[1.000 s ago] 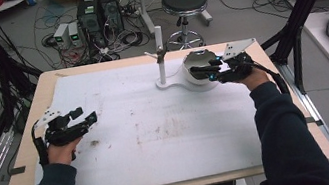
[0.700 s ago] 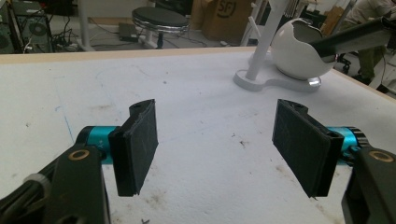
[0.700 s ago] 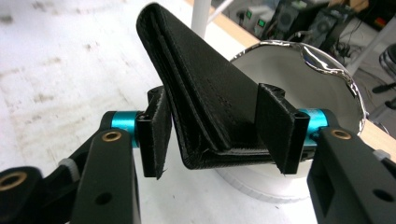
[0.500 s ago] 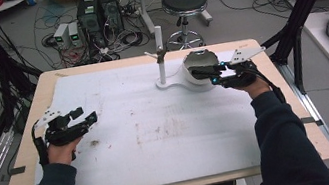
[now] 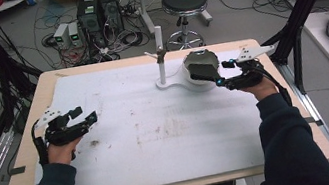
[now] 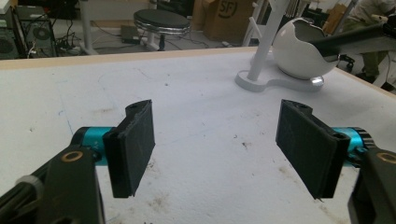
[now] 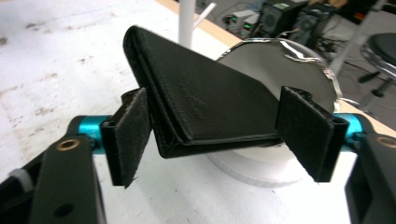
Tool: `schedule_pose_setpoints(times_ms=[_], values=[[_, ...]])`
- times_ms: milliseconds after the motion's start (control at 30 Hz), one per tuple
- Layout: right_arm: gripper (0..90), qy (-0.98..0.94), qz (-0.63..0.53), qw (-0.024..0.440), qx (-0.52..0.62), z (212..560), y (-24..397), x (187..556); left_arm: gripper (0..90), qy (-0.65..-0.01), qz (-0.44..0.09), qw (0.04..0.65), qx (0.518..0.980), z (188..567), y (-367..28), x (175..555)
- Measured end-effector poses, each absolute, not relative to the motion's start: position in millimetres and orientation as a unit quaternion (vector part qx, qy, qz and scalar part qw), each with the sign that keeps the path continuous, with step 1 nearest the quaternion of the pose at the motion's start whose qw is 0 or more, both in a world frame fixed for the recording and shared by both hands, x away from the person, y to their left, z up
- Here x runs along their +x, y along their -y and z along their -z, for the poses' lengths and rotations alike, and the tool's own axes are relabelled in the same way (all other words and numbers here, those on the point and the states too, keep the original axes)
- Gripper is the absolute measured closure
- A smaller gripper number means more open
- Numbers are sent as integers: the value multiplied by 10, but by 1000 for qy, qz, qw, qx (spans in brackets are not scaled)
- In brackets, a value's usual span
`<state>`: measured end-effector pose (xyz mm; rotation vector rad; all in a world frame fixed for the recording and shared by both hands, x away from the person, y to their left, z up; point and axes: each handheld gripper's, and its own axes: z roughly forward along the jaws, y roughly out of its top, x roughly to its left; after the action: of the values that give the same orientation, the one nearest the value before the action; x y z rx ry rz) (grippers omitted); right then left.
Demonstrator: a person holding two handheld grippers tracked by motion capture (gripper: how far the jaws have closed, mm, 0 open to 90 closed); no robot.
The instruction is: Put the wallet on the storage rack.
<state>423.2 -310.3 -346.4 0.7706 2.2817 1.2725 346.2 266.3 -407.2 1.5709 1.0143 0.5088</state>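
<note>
Wallet (image 7: 205, 102) sits in our white bowl (image 5: 189, 75) at one o'clock; right gripper (image 5: 221, 81) just opened wide around it, left gripper (image 5: 86, 116) wide, empty.

Ahead of your right claw (image 7: 219, 140), the black wallet (image 7: 205, 100) hides the white bowl's (image 7: 299, 70) interior; contact with the pads is indeterminable.

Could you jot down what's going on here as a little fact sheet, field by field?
Surface: white mat on a wooden table
Item in hand: black folded wallet, resting in a white egg-shaped bowl
Right hand-held gripper: jaws just opened, wallet between them, pads apart from it
Left hand-held gripper: open, nothing between the jaws
Nearby: white stand
</note>
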Motion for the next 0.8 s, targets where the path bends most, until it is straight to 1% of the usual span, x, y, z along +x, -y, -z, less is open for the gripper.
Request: schedule_pose_setpoints(times_ms=[67,200,267,400,567,800], values=[[267,-817,-454,211,285,3431,3141,4188,263,-433,-217,565,668,4073,-2661,3466],[265,-805,-458,234,295,3406,3218,4081,261,-433,-218,566,667,4070,-2661,3467],[229,-798,-455,246,310,3422,3257,4020,258,-432,-221,565,667,4062,-2665,3468],[214,-778,-435,277,358,3523,3332,3830,207,-429,-226,564,668,4047,-2649,3477],[211,-769,-413,304,382,3703,3349,3536,207,-425,-230,564,669,4040,-2635,3501],[210,-762,-418,290,401,3857,3333,3423,207,-422,-233,565,669,4029,-2637,3486]])
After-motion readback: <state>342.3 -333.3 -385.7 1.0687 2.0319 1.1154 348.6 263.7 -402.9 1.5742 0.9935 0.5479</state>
